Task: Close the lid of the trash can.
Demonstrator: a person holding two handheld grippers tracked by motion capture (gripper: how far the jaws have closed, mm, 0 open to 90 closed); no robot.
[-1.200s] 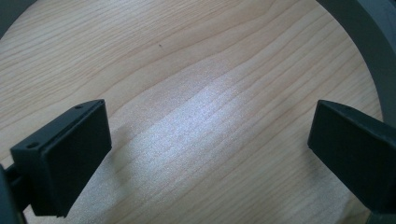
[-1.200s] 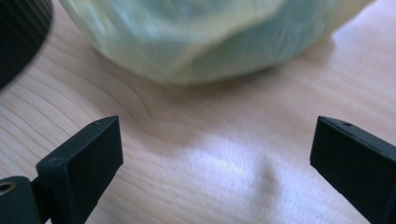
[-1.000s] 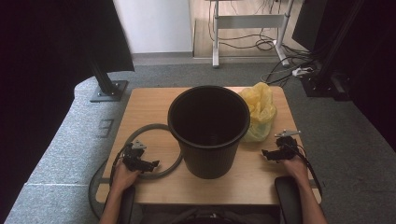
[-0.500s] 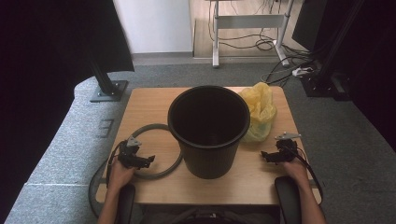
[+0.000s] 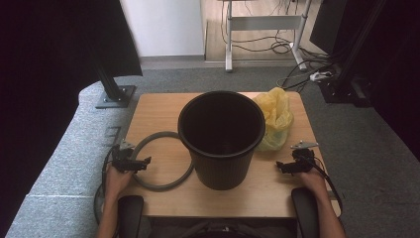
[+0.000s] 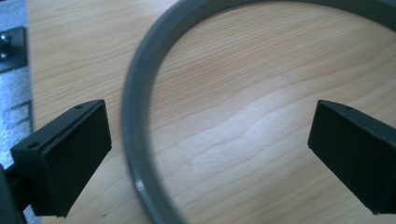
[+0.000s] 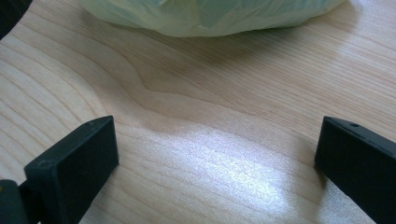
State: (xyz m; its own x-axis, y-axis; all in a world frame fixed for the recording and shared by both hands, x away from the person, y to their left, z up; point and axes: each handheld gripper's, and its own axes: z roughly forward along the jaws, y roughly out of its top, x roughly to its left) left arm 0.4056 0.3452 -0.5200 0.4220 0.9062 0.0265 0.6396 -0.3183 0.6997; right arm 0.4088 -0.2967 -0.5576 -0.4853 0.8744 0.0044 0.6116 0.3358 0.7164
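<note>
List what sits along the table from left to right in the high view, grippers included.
Left gripper → grey plastic ring lying flat → black round plastic bin → crumpled yellow plastic bag → right gripper, all on the light wooden table.

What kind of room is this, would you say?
Probably a lab or office workspace: a small wooden table on grey carpet, a metal desk frame with loose cables behind, and a stand's base plate beside it.
</note>
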